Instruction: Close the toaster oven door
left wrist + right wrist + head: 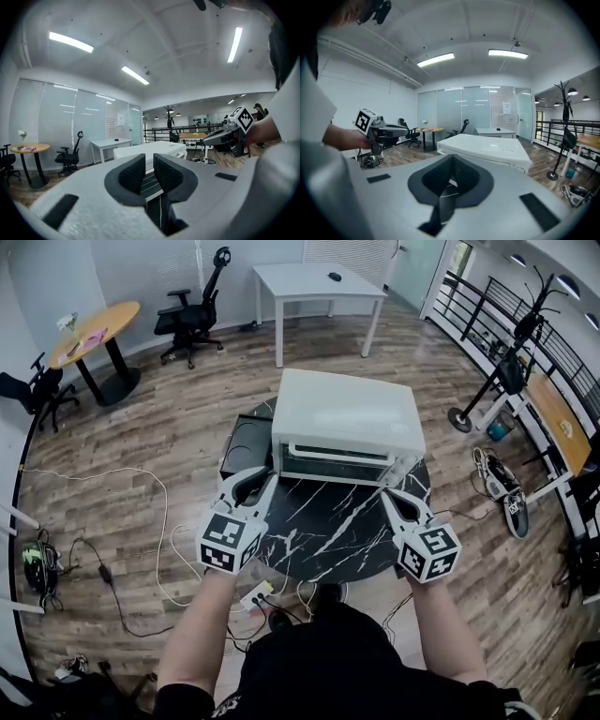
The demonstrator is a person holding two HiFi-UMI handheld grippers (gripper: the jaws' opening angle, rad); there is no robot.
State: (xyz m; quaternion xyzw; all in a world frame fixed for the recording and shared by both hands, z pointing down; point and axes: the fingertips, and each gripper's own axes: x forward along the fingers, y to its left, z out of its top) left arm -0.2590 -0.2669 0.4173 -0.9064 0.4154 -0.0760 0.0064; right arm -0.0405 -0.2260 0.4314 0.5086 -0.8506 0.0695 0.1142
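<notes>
Forearms (199, 638) face oven (347, 413) on marble table (319, 531), wood floor (141, 437).

Your head camera looks steeply down on the tabletop (319, 531); left tongs (251, 482) and right tongs (396, 498) cameras face level; all share the toaster oven (347, 413).

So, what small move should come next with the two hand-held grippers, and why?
Probably only draw both back and rest. The white box-shaped toaster oven on the round black marble table seems to have its door up against the front already, and the left hand-held gripper and right hand-held gripper hang clear of it, holding nothing.
</notes>
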